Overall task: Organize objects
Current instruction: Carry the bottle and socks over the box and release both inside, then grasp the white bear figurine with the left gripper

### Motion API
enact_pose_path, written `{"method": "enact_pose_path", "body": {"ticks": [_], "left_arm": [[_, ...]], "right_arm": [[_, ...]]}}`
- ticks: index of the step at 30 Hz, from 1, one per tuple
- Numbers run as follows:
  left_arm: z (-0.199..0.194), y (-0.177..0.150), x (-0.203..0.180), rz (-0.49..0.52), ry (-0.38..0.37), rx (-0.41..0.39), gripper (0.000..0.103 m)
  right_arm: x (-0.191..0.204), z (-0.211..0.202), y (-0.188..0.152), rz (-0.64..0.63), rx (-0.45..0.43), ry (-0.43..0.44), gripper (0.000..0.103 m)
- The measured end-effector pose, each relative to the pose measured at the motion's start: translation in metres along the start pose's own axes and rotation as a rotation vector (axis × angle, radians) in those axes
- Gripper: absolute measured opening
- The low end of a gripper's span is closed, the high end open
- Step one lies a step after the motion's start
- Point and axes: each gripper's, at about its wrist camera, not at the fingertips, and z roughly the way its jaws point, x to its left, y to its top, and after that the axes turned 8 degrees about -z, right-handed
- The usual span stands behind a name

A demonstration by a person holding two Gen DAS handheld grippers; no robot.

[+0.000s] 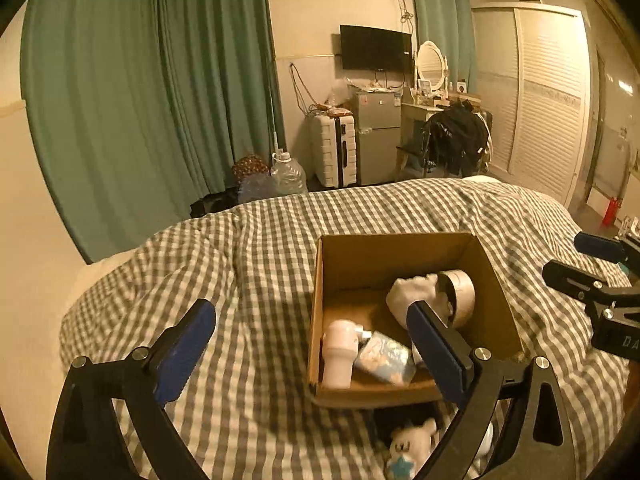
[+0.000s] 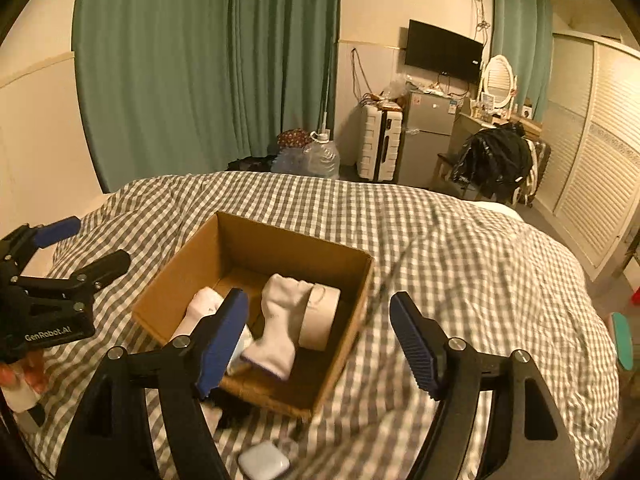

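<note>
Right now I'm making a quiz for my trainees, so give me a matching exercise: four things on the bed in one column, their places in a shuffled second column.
Things:
1. white sock
2. tape roll
3. plush toy
4. white case

Places:
A. on the quilt, by the box's near wall
B. in the cardboard box, draped in the middle
C. on the quilt, at the view's bottom edge
D. in the box, beside the sock

Pairs: 1-B, 2-D, 3-A, 4-C

Green curtains (image 1: 132, 92) hang far left; TV (image 1: 375, 48), fridge (image 1: 378, 136) and suitcase (image 1: 334, 150) stand beyond the checked bed (image 1: 260, 264).
</note>
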Motion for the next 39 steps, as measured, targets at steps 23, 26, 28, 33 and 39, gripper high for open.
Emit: {"method": "enact_pose_path", "body": {"ticks": [23, 26, 28, 33, 39], "left_arm": [[0.028, -0.128, -0.022, 0.034, 0.053, 0.216, 0.1], [0.039, -0.139, -0.03, 0.053, 0.022, 0.264, 0.101], [0.043, -0.144, -0.034, 0.065, 0.008, 0.276, 0.101], [0.047, -0.151, -0.04, 0.053, -0.063, 0.283, 0.101], [0.059, -0.156, -0.05, 0.045, -0.151, 0.32, 0.101]], "right_arm": [[0.043, 0.032, -0.12, -0.018, 0.235, 0.094, 0.073], [0.044, 0.037, -0.121, -0.014, 0.25, 0.091, 0.073], [0.042, 0.038, -0.122, -0.007, 0.255, 0.092, 0.073], [0.038, 0.04, -0.123, 0.019, 0.259, 0.098, 0.073], [0.034, 0.04, -0.123, 0.042, 0.254, 0.097, 0.073]]}}
